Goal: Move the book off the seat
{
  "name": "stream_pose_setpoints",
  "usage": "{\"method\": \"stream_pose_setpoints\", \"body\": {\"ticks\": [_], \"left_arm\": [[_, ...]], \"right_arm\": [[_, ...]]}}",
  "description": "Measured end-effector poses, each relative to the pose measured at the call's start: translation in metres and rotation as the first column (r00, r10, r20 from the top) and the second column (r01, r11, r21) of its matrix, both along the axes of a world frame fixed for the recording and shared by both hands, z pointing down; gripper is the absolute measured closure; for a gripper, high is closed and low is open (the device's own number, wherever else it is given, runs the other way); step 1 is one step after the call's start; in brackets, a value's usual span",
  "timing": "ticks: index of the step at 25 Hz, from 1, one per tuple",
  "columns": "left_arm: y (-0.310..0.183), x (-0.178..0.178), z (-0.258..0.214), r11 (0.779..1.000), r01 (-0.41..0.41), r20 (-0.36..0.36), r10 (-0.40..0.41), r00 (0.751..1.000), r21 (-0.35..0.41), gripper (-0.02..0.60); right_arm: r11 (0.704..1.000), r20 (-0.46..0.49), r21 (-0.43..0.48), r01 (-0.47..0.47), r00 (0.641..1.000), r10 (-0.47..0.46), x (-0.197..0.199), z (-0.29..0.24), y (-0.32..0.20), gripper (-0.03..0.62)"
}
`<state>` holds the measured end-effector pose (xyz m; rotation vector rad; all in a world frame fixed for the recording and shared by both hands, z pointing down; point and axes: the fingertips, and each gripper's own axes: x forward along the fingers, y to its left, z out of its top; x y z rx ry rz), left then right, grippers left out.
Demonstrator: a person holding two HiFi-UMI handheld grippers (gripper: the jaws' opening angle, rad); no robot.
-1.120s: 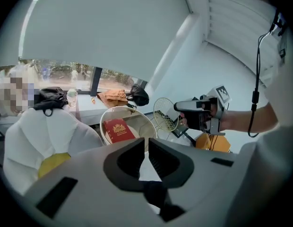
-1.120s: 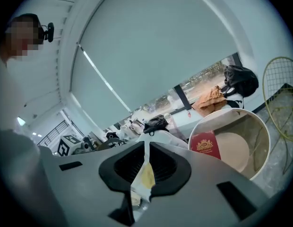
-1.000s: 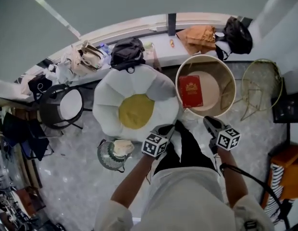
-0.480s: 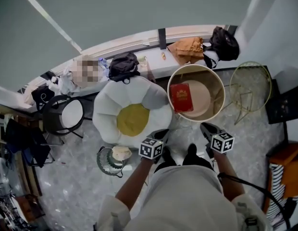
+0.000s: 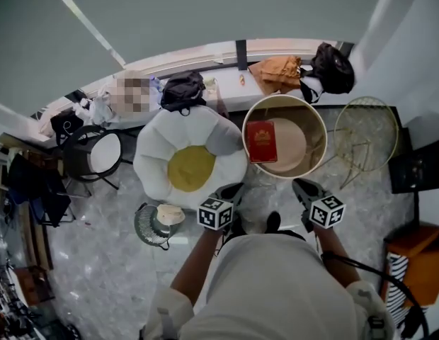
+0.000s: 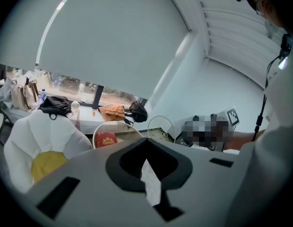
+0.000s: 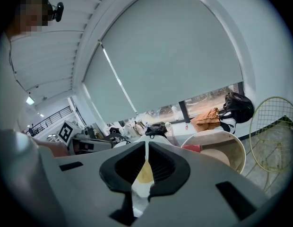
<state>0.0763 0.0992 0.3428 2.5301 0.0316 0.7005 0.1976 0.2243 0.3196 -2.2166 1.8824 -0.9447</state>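
Note:
A red book lies flat on the left part of the beige cushion of a round tub seat. My left gripper and right gripper are held side by side close to my body, short of the seat's near rim. Both are shut with nothing between the jaws. In the left gripper view the book shows beyond the shut left gripper, inside the seat's rim. In the right gripper view a strip of the book shows to the right of the shut right gripper.
A big white cushion chair with a yellow centre stands left of the seat. A wire round chair is on the right, a black stool on the left and a green wire fan by my left arm. Bags sit on the window ledge.
The head view has shifted slightly, so the scene sits a little further left. Both grippers stay shut and near my body. The book has not moved.

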Motion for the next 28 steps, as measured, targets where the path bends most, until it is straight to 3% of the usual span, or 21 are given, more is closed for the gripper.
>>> {"method": "stream_pose_setpoints", "body": {"ticks": [5,28], "left_arm": [[0.008,0.004,-0.005,1.000,0.026,-0.005,-0.026,1.000,-0.014,0.580],[0.004,0.000,-0.008,0.998,-0.058,0.015,0.058,0.998,0.008,0.580]], "right_arm": [[0.999,0.016,0.017,-0.034,0.999,0.033,0.015,-0.004,0.011,0.546],[0.995,0.023,0.044,-0.085,0.996,0.084,0.004,-0.010,0.000,0.546]]}}
